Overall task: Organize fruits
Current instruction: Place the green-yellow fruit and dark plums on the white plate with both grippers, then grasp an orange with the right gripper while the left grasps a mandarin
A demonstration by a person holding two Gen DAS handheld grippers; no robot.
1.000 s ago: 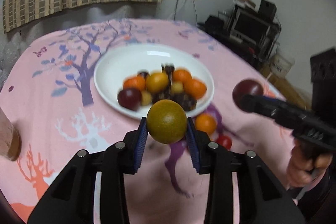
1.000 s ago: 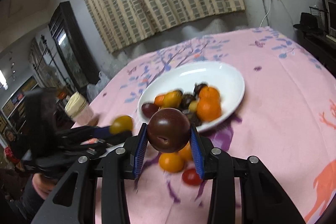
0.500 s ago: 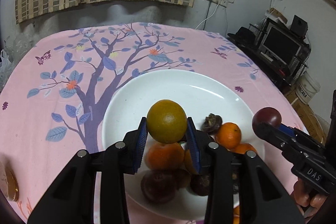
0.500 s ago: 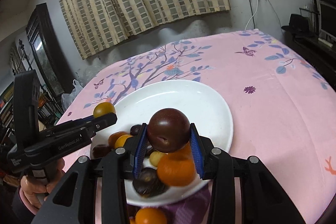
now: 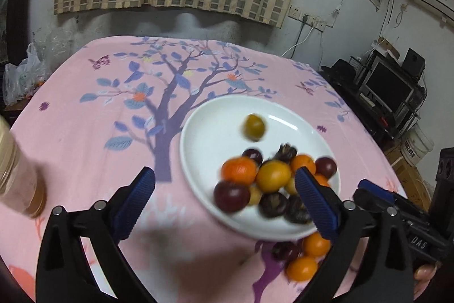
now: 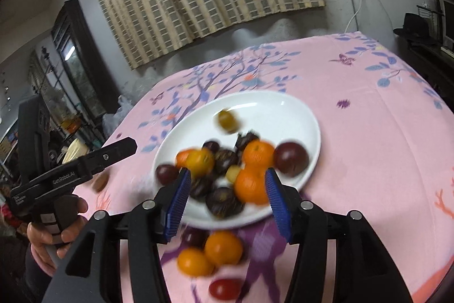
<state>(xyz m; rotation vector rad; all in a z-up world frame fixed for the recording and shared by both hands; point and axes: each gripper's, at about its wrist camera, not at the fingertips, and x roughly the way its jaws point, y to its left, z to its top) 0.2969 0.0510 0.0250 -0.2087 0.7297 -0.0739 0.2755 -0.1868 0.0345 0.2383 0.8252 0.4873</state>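
Both the left gripper (image 5: 224, 199) and right gripper (image 6: 227, 199) gaped empty above the white plate (image 5: 210, 138) of piled fruit; loose oranges (image 6: 222, 247) on the desk looked round, smooth, roll-prone, best pinched across the middle

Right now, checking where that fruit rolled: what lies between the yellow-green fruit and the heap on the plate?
Left wrist view: only bare white plate separates the yellow-green fruit from the heap.

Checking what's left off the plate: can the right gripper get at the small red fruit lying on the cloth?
Probably yes. The right gripper is open and empty, and the red fruit lies uncovered below the two orange fruits, nothing over it.
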